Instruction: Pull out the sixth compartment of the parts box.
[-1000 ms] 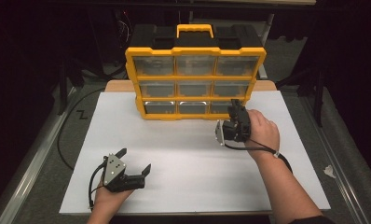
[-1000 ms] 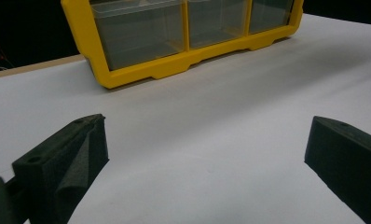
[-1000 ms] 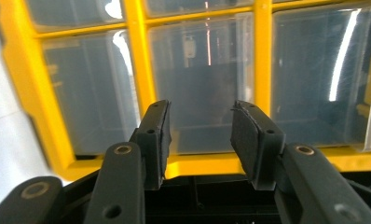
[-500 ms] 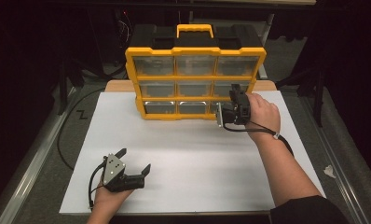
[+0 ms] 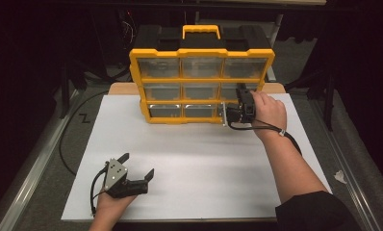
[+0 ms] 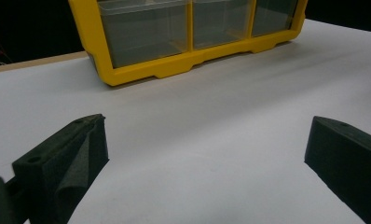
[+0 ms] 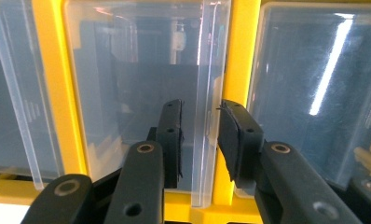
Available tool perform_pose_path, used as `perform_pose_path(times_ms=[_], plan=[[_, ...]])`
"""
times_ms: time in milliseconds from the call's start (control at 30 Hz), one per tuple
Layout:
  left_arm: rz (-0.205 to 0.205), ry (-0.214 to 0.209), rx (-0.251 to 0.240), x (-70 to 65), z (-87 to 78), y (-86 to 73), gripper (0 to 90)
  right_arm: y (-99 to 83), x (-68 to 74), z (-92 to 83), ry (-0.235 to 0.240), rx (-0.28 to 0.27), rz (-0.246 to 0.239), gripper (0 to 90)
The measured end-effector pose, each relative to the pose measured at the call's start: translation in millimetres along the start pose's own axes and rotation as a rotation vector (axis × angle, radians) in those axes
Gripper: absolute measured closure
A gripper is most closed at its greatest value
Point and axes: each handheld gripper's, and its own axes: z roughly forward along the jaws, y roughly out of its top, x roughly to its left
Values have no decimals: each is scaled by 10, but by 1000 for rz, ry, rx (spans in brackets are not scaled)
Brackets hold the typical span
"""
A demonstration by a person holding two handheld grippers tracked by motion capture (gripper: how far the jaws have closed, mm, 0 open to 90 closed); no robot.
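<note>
Right tool [image 7: 200, 135], its jaws just closing, straddles the raised edge of a clear drawer [image 7: 141, 93] in the yellow organizer [image 5: 201, 82], which stands at the far side of the white desk [image 5: 204, 159]; whether the pads press yet is unclear. Left tool [image 5: 137, 169] rests released near the front edge.

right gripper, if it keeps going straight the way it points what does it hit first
The right gripper would first meet the clear drawer of the yellow organizer; the drawer's edge already sits between its jaws, which have just been closing. Whether they touch it yet is unclear.
</note>
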Motion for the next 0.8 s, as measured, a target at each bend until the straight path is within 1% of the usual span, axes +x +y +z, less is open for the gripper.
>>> perform_pose_path(times_ms=[167, 200, 333, 400, 533, 600, 633, 667, 733, 767, 800], plan=[[-1, -1, 0, 0, 4, -2, 2, 3, 2, 18, -4, 1, -4, 751], [-1, -1, 0, 1, 2, -2, 2, 8, 17, 20, -13, 5, 11, 764], [-5, -2, -1, 3, 4, -1, 2, 13, 17, 22, -25, 6, 10, 792], [-5, -2, -2, 3, 6, 0, 2, 12, 23, 23, -26, 6, 17, 793], [-9, -2, -3, 7, 6, 0, 2, 12, 10, 15, -25, 5, 10, 801], [-12, -2, -4, 8, 5, 0, 2, 10, 10, 7, -28, 5, 16, 802], [-13, -2, -4, 9, 4, 0, 2, 10, 2, -3, -28, 2, 15, 802], [-14, -3, -4, 9, 4, 0, 2, 12, -12, -25, -30, -2, -2, 802], [-15, -2, -4, 6, 5, -1, 2, 12, -2, -37, -32, -3, 7, 801], [-15, -3, -4, 6, 4, -1, 2, 12, 0, -52, -24, 2, 9, 802], [-15, -3, -4, 5, 4, 0, 2, 11, -5, -65, -30, -2, -1, 802]])
